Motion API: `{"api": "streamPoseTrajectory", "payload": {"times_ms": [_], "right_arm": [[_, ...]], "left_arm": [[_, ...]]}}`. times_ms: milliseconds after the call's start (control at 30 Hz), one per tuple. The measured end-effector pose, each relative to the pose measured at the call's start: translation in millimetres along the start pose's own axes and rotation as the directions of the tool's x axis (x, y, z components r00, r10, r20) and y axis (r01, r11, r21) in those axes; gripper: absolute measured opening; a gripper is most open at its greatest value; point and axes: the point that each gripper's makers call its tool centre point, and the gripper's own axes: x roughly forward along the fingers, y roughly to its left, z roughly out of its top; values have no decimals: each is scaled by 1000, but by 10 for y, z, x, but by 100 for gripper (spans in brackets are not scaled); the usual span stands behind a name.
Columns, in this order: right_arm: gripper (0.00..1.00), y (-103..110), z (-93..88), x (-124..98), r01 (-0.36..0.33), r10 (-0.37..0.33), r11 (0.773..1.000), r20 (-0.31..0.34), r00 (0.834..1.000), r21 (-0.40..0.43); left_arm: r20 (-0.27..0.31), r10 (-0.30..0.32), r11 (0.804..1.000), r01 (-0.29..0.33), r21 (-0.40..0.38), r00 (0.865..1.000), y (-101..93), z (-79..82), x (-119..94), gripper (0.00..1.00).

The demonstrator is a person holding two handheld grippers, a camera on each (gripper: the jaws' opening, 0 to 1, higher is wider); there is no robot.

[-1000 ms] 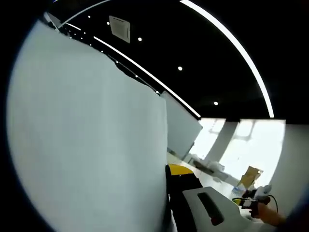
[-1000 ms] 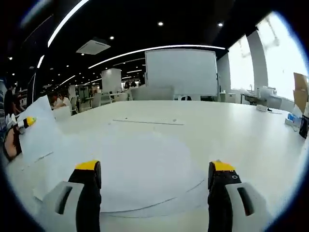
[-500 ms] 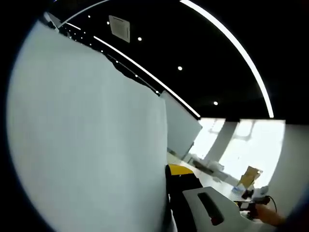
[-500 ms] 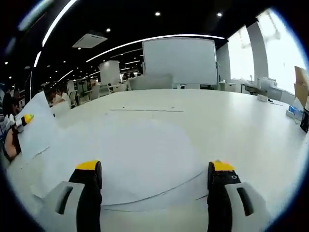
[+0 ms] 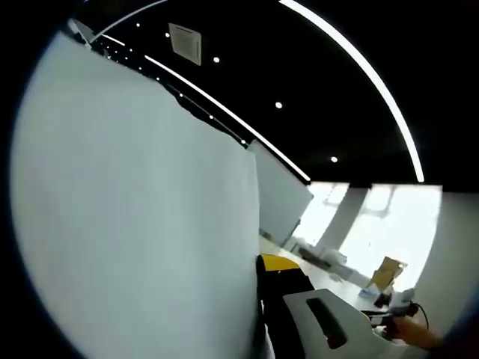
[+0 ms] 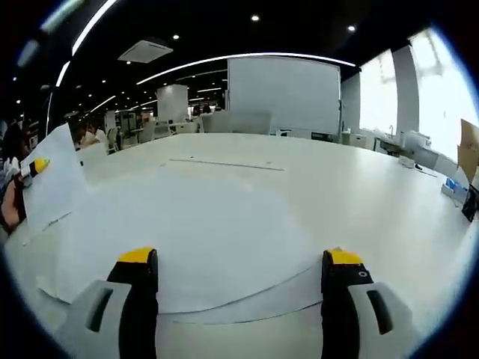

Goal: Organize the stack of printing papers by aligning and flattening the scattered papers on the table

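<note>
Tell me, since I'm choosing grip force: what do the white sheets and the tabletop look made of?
The white sheets lying flat on the table look like thin matte printing paper: edges overlap, a corner sits slightly off the surface. The raised white sheet in the left tool stands broad and smooth, also paper-like. The pale white tabletop looks like hard, smooth laminate with a soft sheen, though that is uncertain.

My right gripper (image 6: pixel 238 280) hangs with jaws spread wide; my left gripper (image 5: pixel 263 299) is clamped, my hand (image 6: pixel 9 213) behind it.
</note>
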Motion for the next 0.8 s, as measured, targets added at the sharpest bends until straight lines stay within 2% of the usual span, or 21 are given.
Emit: {"api": "streamPoseTrajectory", "payload": {"times_ms": [200,800], "right_arm": [[83,10,0,1,-6,6,1000,1,1000,-4],[58,227,11,-33,-87,88,995,6,996,-43]], "left_arm": [[0,0,1000,0,1,1000,0,-3,-1,6],[-1,1,1000,-1,3,1000,14,-3,-7,6]]}}
